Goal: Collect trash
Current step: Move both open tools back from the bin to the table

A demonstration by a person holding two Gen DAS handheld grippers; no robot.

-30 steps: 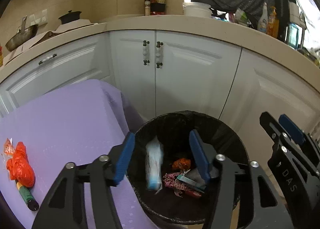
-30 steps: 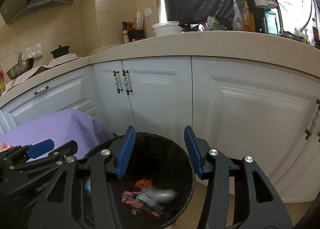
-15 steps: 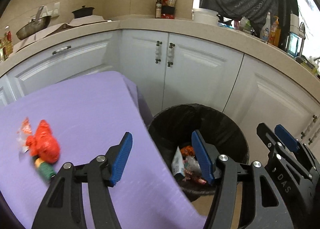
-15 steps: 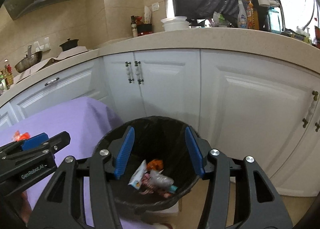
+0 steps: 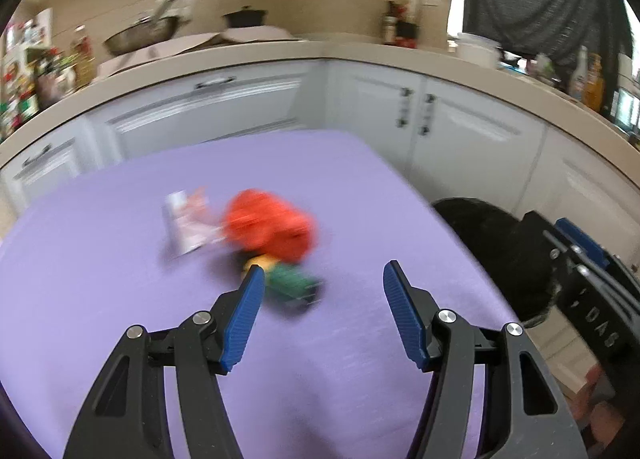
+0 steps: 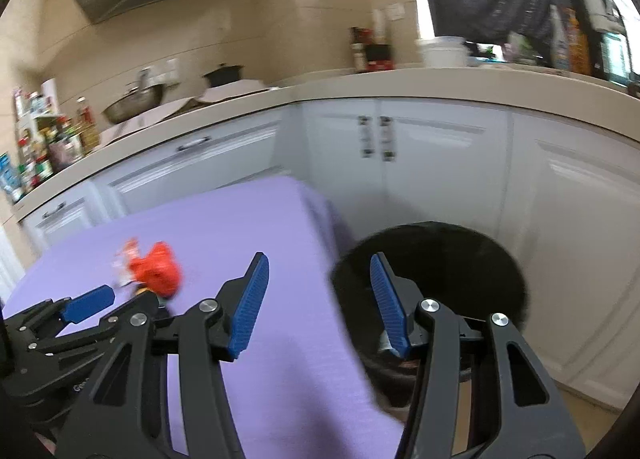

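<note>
On the purple table (image 5: pixel 120 259) lie a crumpled red-orange bag (image 5: pixel 268 225), a green and yellow tube (image 5: pixel 290 283) just below it, and a small white and red wrapper (image 5: pixel 186 225) to its left, all blurred. My left gripper (image 5: pixel 322 279) hangs open above the table, just short of the tube, nothing between its fingers. The black-lined trash bin (image 6: pixel 452 267) stands at the table's right edge. My right gripper (image 6: pixel 318 269) is open and empty, over the table's edge and the bin's rim. In the right wrist view the red bag (image 6: pixel 156 269) lies far left.
White kitchen cabinets (image 6: pixel 440 171) under a beige counter (image 5: pixel 280 55) curve behind the table and bin. The counter carries a wok (image 5: pixel 140 33), a black pot, bottles and a white container. The right gripper's body (image 5: pixel 592 283) shows at the left wrist view's right edge.
Both grippers have swung left, away from above the bin toward the purple table. Trash that was dropping into the bin has settled there. The red bag now lies ahead of the left gripper.
</note>
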